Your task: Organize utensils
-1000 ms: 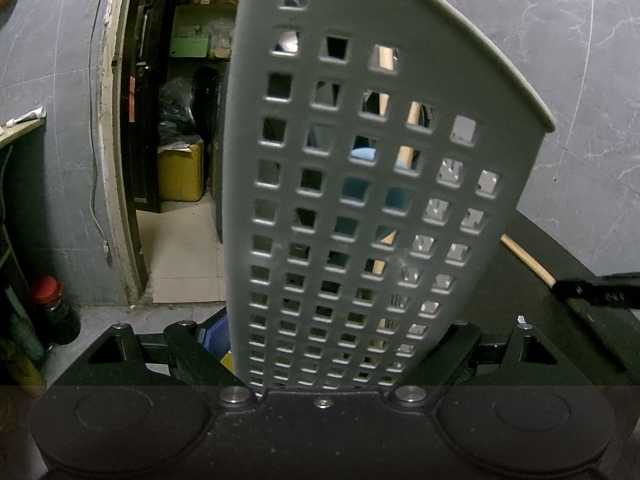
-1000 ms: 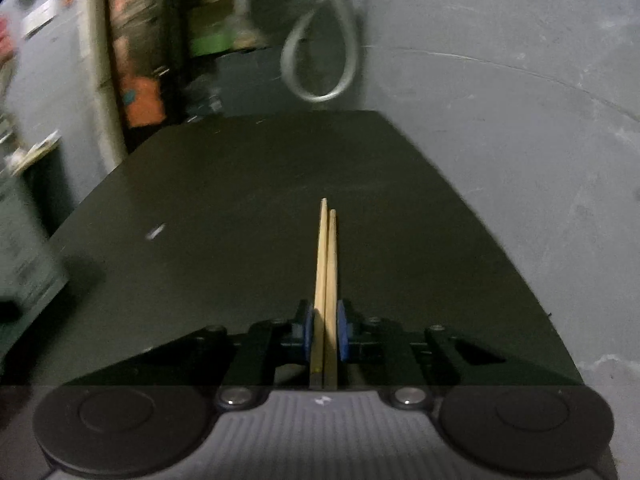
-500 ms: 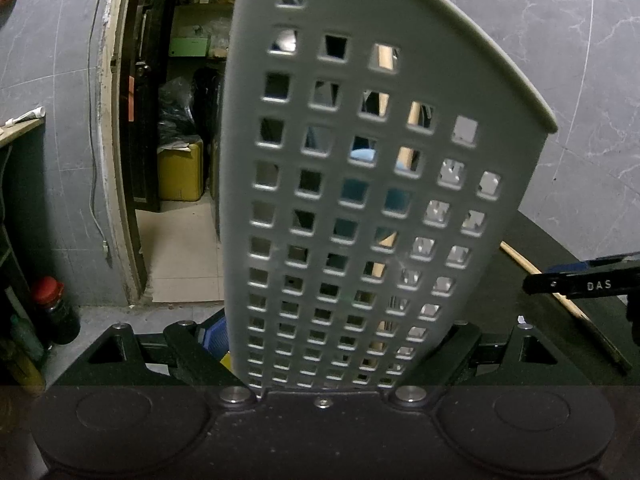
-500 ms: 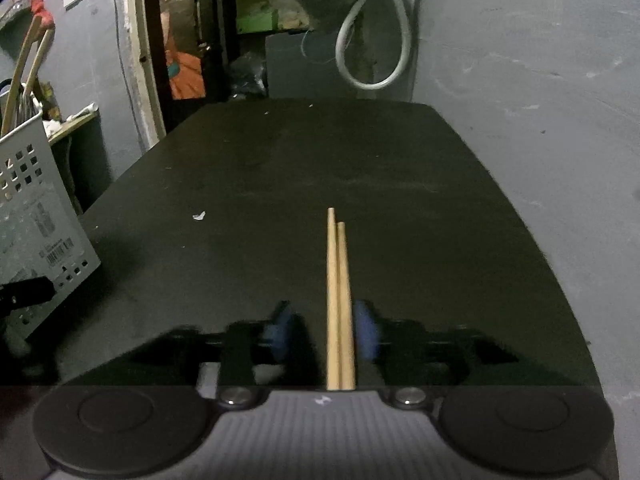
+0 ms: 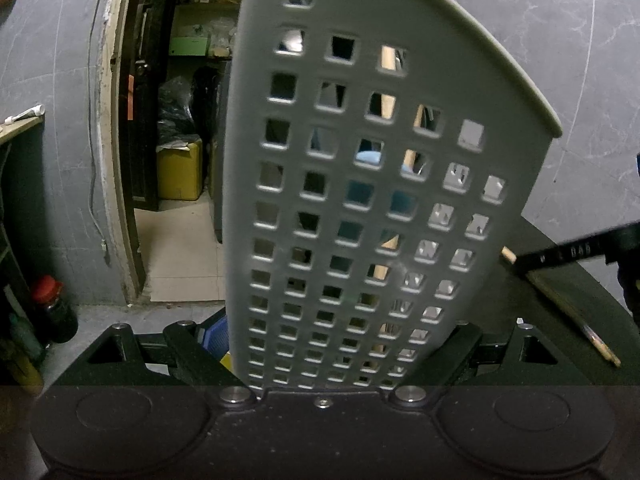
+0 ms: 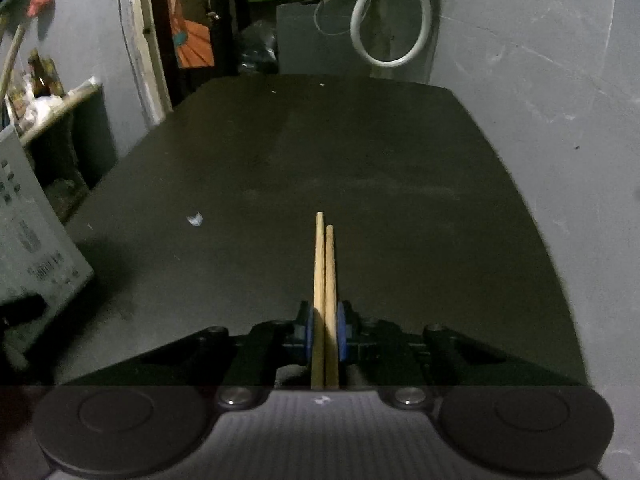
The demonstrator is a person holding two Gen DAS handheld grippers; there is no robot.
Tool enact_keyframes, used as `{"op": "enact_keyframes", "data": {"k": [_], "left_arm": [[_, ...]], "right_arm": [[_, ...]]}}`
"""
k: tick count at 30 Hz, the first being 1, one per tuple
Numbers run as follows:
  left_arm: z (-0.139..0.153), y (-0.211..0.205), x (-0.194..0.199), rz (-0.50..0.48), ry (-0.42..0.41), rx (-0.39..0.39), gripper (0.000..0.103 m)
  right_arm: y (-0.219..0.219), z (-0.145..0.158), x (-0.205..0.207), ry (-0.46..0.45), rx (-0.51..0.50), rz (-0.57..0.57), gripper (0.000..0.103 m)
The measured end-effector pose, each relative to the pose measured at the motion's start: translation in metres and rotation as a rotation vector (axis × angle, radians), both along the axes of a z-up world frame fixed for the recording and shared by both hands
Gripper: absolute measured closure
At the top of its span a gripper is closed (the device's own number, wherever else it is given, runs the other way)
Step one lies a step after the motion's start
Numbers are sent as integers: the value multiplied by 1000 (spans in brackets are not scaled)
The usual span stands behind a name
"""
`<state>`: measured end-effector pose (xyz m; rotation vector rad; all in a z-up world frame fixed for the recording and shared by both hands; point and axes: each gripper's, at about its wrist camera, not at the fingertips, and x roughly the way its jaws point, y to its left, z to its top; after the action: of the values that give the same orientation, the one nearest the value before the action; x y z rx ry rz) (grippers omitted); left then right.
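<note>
Since half a second ago the right claw (image 6: pixel 325 330) has just been closing: its blue pads (image 6: pixel 307 330), then spread clear of the chopsticks (image 6: pixel 323 280), now press them from both sides. The pair lies side by side between the pads, tips pointing out over the dark desk (image 6: pixel 360 152), the left stick reaching a little further than the right. The basket (image 6: pixel 28 240) now sits further toward the left edge of that view than before.

The left claw (image 5: pixel 320 360) has not changed; it stands partly open with its arms against the two lower sides of the grey perforated basket (image 5: pixel 360 184), gripping it upright.

Only the left view shows wooden handles and something blue through the basket's holes, and, right of the basket, the right claw's black finger (image 5: pixel 576 250) crossing over the chopsticks (image 5: pixel 560 300). Only the right view shows the white scrap (image 6: pixel 195 219) on the desk, right of the basket, and the grey hose (image 6: pixel 392 24) looped beyond the desk's far edge.
</note>
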<state>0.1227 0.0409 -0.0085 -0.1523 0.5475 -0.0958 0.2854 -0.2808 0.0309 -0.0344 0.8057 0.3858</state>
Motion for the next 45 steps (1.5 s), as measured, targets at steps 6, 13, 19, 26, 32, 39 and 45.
{"op": "enact_keyframes", "data": {"k": [6, 13, 19, 26, 32, 39, 45], "left_arm": [[0, 0, 2, -2, 2, 2, 15], [0, -2, 4, -3, 3, 6, 15], [0, -3, 3, -2, 3, 10, 15], [0, -5, 2, 0, 2, 14, 15], [1, -6, 2, -1, 3, 18, 15], [1, -6, 2, -1, 3, 17, 15], [1, -6, 2, -1, 3, 17, 15]], "right_arm": [[-5, -8, -2, -35, 34, -5, 90], [-6, 2, -10, -100, 88, 9, 89], [-14, 14, -28, -239, 214, 33, 89], [-22, 26, -49, -462, 362, 49, 89], [-27, 29, -55, -579, 435, 53, 89], [-24, 37, -65, -649, 447, 66, 89], [-20, 51, -75, -679, 462, 97, 89]]}}
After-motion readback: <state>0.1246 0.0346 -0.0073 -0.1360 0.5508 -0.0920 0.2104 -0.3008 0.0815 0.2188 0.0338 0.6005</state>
